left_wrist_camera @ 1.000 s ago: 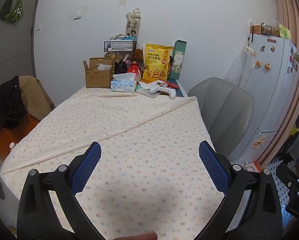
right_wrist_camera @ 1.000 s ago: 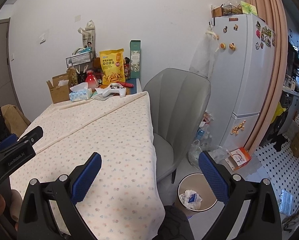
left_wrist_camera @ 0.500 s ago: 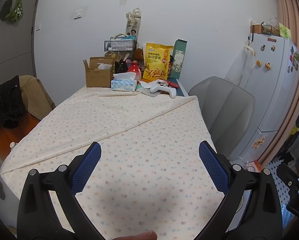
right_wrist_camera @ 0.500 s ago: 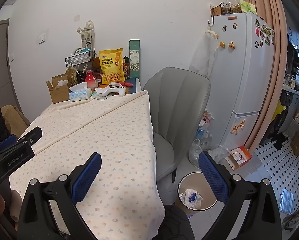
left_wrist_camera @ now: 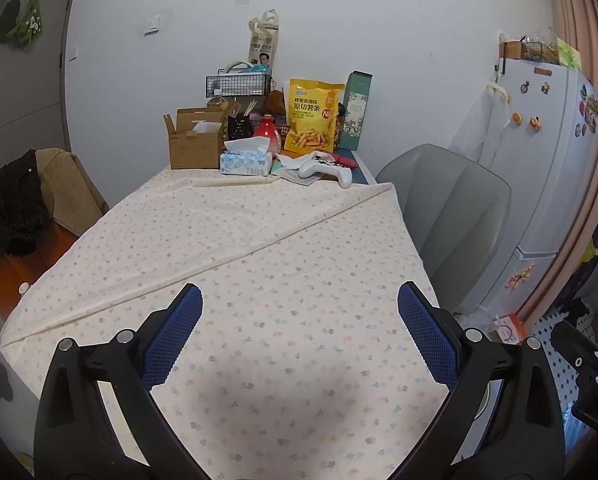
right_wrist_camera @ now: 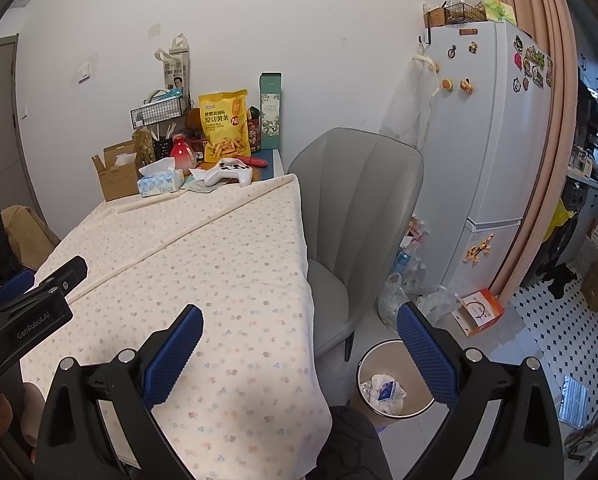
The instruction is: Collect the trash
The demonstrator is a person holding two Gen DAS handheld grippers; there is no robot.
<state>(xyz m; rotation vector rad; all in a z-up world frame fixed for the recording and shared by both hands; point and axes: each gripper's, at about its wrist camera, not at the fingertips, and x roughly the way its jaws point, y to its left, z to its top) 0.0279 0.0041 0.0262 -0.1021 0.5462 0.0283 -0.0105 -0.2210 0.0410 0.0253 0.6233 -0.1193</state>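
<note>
My left gripper (left_wrist_camera: 299, 300) is open and empty above the near end of the table with the flowered cloth (left_wrist_camera: 259, 264). My right gripper (right_wrist_camera: 299, 320) is open and empty over the table's near right corner. A round waste bin (right_wrist_camera: 395, 380) stands on the floor to the right of the table, with crumpled wrappers (right_wrist_camera: 383, 388) inside. Crumpled paper (left_wrist_camera: 295, 168) lies at the far end of the table beside a white game controller (left_wrist_camera: 327, 168). The left gripper's body (right_wrist_camera: 31, 312) shows at the left of the right wrist view.
The far end holds a cardboard box (left_wrist_camera: 195, 140), a tissue pack (left_wrist_camera: 245, 160), a red bottle (left_wrist_camera: 267, 134), a yellow snack bag (left_wrist_camera: 313, 120) and a wire basket (left_wrist_camera: 239, 80). A grey chair (right_wrist_camera: 355, 208) stands right of the table, then a white fridge (right_wrist_camera: 495, 152). Bags and a carton (right_wrist_camera: 479, 312) lie on the floor.
</note>
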